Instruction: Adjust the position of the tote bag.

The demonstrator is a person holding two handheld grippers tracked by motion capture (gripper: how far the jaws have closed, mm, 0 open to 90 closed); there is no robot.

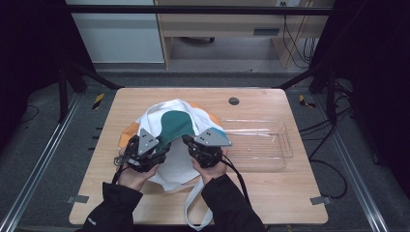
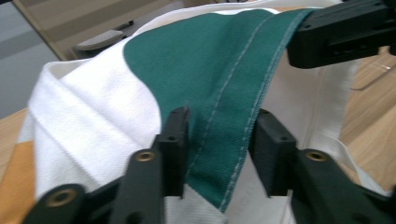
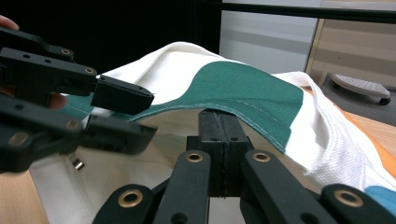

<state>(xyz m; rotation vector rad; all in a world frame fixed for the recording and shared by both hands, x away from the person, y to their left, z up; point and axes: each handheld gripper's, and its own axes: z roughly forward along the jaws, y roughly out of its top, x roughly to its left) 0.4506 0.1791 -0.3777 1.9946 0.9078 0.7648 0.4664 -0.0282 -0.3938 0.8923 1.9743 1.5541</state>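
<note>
A cloth tote bag [image 1: 159, 113], white with a green patch [image 1: 175, 123] and orange and teal parts, lies on the wooden table [image 1: 270, 193]. My right gripper [image 3: 223, 126] is shut on the bag's green stitched hem [image 3: 252, 93] and holds it raised. My left gripper [image 2: 217, 135] faces it from the left; its jaws stand on either side of the same green hem [image 2: 224, 93] with a gap between the pads, not pinching it. In the high view the left gripper [image 1: 165, 146] and the right gripper [image 1: 186, 141] meet over the bag's mouth.
A clear plastic tray [image 1: 263, 140] stands on the table just right of the bag. One white strap [image 1: 193, 205] trails toward the near table edge between the person's forearms. A dark round hole [image 1: 234, 101] sits near the far edge.
</note>
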